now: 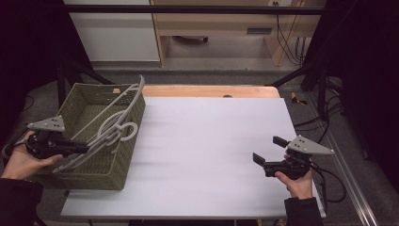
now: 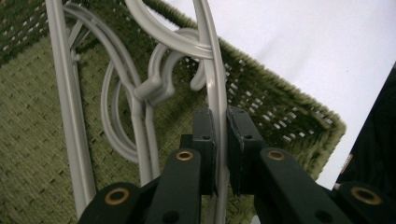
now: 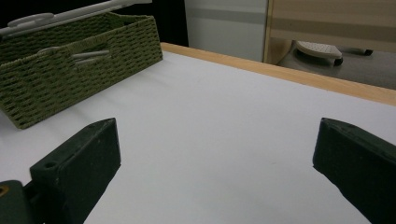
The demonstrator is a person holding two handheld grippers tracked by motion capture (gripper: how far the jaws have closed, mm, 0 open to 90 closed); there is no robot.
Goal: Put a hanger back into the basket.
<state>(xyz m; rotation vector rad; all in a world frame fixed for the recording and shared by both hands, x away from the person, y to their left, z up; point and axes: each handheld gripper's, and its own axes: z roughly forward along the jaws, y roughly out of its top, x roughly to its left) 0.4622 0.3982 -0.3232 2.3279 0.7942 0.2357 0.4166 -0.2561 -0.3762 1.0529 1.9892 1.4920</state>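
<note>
A green woven basket (image 1: 123, 162) sits at the table's left edge and holds several grey plastic hangers (image 1: 113, 126). My left gripper (image 1: 84, 149) reaches in from the basket's left side. In the left gripper view its jaws are shut on the thin arm of one grey hanger (image 2: 216, 88), which runs up between the pads over the basket's floor (image 2: 32, 130). My right gripper (image 1: 267, 150) rests low over the white table surface (image 1: 211, 146) at the right, open, with nothing between its fingers (image 3: 79, 163). The basket (image 3: 70, 79) lies off to its left.
A bare wooden strip (image 1: 211, 91) runs along the table's far edge. Black frame bars and cables stand to the right of the table (image 1: 324, 108). Wooden furniture (image 1: 226, 23) stands beyond on the floor.
</note>
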